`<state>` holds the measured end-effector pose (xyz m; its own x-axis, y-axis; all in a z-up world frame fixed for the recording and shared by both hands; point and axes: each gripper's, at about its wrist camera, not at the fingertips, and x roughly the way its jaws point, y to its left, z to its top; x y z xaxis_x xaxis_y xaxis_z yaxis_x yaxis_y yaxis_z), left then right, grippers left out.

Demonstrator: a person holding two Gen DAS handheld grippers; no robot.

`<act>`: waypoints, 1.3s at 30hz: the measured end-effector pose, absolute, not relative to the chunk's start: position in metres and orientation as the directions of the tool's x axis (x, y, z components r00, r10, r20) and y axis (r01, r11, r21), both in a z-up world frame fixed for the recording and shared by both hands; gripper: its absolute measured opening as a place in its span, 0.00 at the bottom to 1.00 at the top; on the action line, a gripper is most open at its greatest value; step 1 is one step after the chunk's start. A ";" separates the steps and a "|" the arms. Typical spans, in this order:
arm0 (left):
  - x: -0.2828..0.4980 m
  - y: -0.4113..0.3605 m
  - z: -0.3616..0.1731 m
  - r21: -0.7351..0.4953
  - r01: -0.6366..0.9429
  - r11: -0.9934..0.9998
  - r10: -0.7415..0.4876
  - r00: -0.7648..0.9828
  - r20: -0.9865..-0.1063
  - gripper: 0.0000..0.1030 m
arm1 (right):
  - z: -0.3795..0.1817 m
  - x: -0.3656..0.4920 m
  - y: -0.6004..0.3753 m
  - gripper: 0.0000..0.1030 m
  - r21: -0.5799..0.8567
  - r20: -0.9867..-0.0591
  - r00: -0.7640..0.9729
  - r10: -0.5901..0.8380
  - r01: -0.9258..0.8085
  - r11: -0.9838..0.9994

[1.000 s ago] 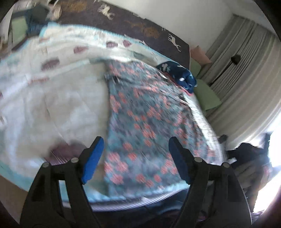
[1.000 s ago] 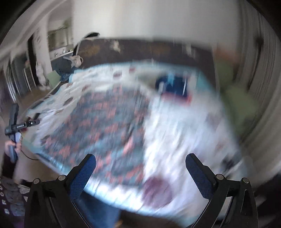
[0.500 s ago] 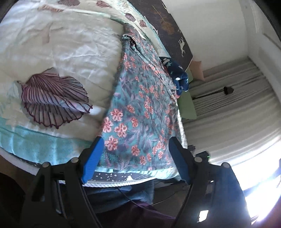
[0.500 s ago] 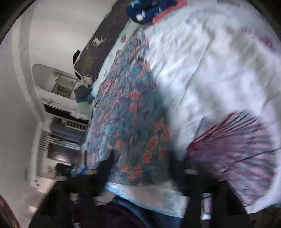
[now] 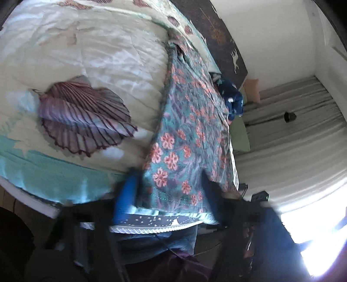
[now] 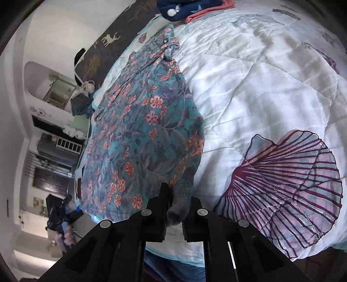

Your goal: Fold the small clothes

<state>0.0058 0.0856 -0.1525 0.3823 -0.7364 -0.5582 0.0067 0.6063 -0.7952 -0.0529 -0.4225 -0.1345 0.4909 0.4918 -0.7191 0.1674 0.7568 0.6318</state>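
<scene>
I count one floral garment [image 6: 141, 134] spread long across the quilt [image 6: 260, 91], filling the centre-left of the right wrist view, and one dark blue bundle of clothing [image 6: 186, 8] cut off by the top edge. On the quilt I see one large purple shell print [image 6: 288, 180] at lower right.

My right gripper [image 6: 175, 206] is at bottom centre, its jaws drawn close together and pinching the garment's near corner — a grey fold of cloth bulges up between them.

In the left wrist view the same floral garment [image 5: 186, 138] runs down the middle to the bed edge, with the blue bundle [image 5: 232, 99] at its upper right. My left gripper [image 5: 169, 195] is smeared by blur at the bottom; its blue fingers [image 5: 125, 195] stand apart astride the hem — spread, not yet clamped.
</scene>
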 end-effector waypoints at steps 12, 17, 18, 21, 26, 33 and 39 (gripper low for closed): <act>0.027 0.080 -0.135 -0.836 0.103 0.539 -0.791 0.403 -0.461 0.08 | -0.122 -0.046 -0.423 0.05 0.671 -0.676 0.550 0.492 0.181 0.719; 0.046 0.078 -0.107 -0.829 0.153 0.538 -0.786 0.448 -0.427 0.08 | -0.096 -0.034 -0.428 0.05 0.697 -0.631 0.589 0.506 0.143 0.703; 0.051 0.076 -0.102 -0.833 0.169 0.527 -0.793 0.449 -0.411 0.08 | -0.091 -0.030 -0.429 0.05 0.704 -0.619 0.597 0.510 0.135 0.697; 0.070 0.073 -0.089 -0.842 0.200 0.501 -0.812 0.444 -0.378 0.08 | -0.077 -0.012 -0.433 0.05 0.721 -0.585 0.624 0.518 0.107 0.685; 0.103 0.064 -0.073 -0.839 0.235 0.491 -0.827 0.429 -0.363 0.08 | -0.050 0.029 -0.427 0.05 0.661 -0.596 0.650 0.470 0.065 0.748; 0.145 0.060 -0.057 -0.834 0.228 0.502 -0.816 0.447 -0.368 0.08 | -0.030 0.078 -0.412 0.05 0.634 -0.594 0.662 0.456 0.036 0.773; 0.187 0.057 -0.030 -0.812 0.281 0.512 -0.806 0.485 -0.340 0.08 | -0.011 0.133 -0.415 0.05 0.617 -0.590 0.679 0.437 0.030 0.786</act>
